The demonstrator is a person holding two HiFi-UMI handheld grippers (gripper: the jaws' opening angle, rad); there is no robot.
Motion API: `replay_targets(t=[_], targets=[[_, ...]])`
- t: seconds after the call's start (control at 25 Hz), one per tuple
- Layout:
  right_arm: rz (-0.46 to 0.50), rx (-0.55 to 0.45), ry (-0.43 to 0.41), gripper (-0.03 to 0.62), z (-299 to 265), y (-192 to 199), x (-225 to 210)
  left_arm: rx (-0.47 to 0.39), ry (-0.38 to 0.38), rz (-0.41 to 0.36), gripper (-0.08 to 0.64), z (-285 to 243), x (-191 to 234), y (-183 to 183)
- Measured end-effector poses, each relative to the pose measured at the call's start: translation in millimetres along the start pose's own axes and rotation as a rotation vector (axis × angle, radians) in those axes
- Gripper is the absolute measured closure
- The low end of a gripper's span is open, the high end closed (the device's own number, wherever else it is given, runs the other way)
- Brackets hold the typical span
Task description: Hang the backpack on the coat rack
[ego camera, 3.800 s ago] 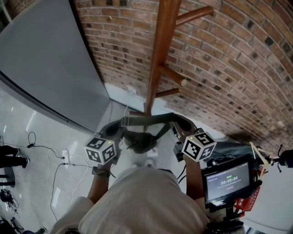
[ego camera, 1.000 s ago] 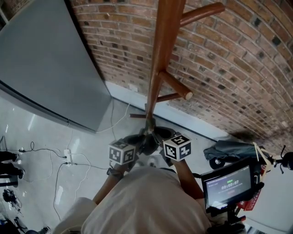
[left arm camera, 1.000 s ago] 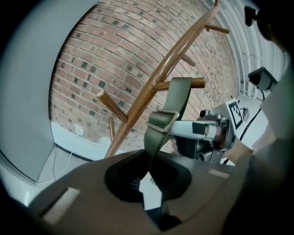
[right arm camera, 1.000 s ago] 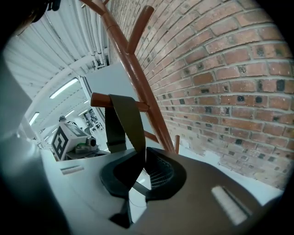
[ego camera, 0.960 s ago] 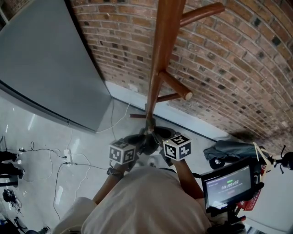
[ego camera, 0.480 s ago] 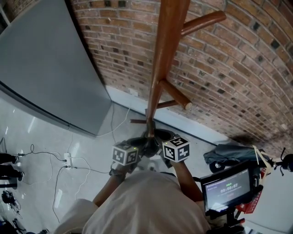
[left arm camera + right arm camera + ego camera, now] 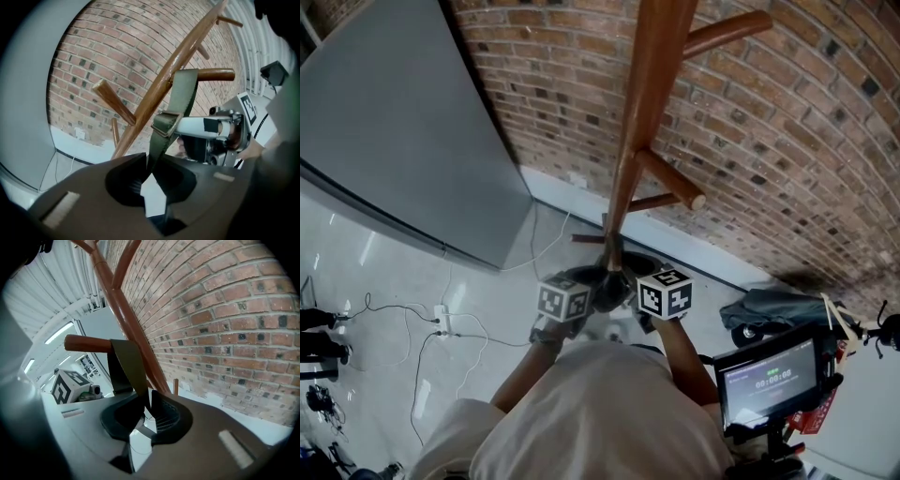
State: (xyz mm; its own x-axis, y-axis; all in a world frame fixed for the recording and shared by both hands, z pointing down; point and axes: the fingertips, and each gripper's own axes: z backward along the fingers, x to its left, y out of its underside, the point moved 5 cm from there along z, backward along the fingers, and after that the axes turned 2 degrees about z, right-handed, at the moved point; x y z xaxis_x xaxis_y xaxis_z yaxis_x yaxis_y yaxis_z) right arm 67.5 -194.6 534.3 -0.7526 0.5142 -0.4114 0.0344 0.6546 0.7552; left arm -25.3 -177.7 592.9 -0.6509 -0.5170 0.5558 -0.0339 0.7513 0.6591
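The wooden coat rack (image 7: 642,112) rises in front of the brick wall. An olive backpack strap (image 7: 180,96) is looped over one of its pegs (image 7: 213,74) and comes down past a metal buckle (image 7: 165,124) into my left gripper (image 7: 150,171). That gripper's jaws are opening, with the strap still pinched between the tips. My right gripper (image 7: 145,411) is shut on the same strap (image 7: 129,364), which drapes over the peg (image 7: 86,343). In the head view both marker cubes (image 7: 565,300) (image 7: 665,293) sit close together at the pole, with the dark backpack (image 7: 605,286) mostly hidden between them.
A brick wall (image 7: 787,141) stands behind the rack and a grey panel (image 7: 394,122) to the left. Cables and a power strip (image 7: 441,319) lie on the pale floor. At lower right a screen on a stand (image 7: 769,380) stands next to a dark bundle (image 7: 764,309).
Since the earliest frame both grippers have come together at the pole, where before they held the strap stretched wide. Over the last second they have barely shifted.
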Motion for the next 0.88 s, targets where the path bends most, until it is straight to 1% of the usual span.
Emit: replay_targets(t=[0.28, 0.4, 0.52, 0.64, 0.88], targets=[[-0.029, -0.017, -0.029, 0.545, -3, -1, -2, -0.041, 0.001, 0.039, 0.505, -7, 5, -5], [-0.052, -0.043, -0.033, 0.535, -1, -3, -3, -0.057, 0.0, 0.041, 0.497, -8, 5, -6], [-0.053, -0.076, -0.014, 0.517, 3, -4, -4, -0.068, -0.01, 0.015, 0.488, -9, 5, -7], [-0.057, -0.092, -0.003, 0.505, 6, -3, -5, -0.076, -0.018, -0.013, 0.443, -12, 4, -9], [-0.067, -0.107, 0.03, 0.505, 14, 3, -10, -0.068, -0.057, -0.058, 0.405, -11, 4, -6]])
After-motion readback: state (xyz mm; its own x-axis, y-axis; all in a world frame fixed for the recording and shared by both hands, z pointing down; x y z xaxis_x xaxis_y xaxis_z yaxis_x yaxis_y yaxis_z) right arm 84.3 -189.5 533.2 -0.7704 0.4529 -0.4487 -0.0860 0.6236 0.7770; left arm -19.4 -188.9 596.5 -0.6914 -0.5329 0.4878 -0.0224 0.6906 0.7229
